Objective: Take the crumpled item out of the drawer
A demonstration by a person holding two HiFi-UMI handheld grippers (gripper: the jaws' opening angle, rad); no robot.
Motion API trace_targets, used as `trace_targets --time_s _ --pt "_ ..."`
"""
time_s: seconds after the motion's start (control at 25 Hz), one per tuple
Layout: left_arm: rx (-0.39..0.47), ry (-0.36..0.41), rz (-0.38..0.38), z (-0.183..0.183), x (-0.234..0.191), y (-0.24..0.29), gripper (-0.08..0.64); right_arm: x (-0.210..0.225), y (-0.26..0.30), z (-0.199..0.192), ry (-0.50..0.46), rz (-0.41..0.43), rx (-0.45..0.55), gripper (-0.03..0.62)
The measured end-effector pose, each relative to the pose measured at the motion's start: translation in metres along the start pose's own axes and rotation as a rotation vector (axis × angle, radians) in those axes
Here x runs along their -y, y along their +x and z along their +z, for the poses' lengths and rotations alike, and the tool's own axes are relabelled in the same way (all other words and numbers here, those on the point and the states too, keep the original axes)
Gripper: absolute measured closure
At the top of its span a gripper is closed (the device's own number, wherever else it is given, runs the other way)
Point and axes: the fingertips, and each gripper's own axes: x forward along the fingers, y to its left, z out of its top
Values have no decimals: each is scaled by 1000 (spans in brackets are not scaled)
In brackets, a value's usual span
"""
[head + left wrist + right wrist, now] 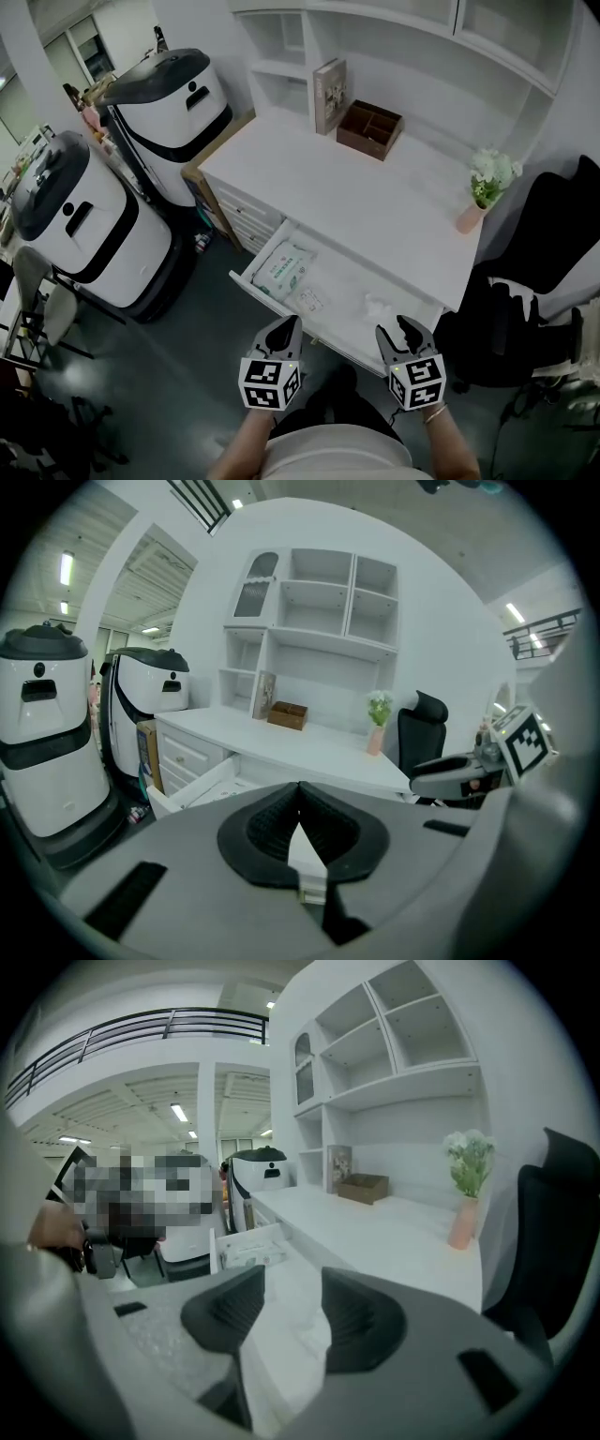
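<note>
White drawer [251, 267] open, crumpled item [379, 305] seemingly inside

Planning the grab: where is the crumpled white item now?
The crumpled item lies at the right end of the open drawer in the head view, right of a small packet, just ahead of the right gripper.

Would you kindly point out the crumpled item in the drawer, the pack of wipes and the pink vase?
crumpled item [380, 305], head view, middle of the white wad.
pack of wipes [281, 266], head view, centre of its top face.
pink vase [468, 219], head view, middle of its body.
</note>
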Motion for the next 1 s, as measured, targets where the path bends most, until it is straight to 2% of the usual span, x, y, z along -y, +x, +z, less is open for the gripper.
trace_targets --time_s 0.32,0.6,1.0 --pt "-28 -23 78 -7 -8 7 568 8 31 -20 -50 90 -84 416" --pt "-37 -50 140 -12 -16 7 568 3 61 -48 -174 189 -203 416" --pt "-59 -76 224 -17 -31 3 568 5 99 -88 -213 260 -344 416"
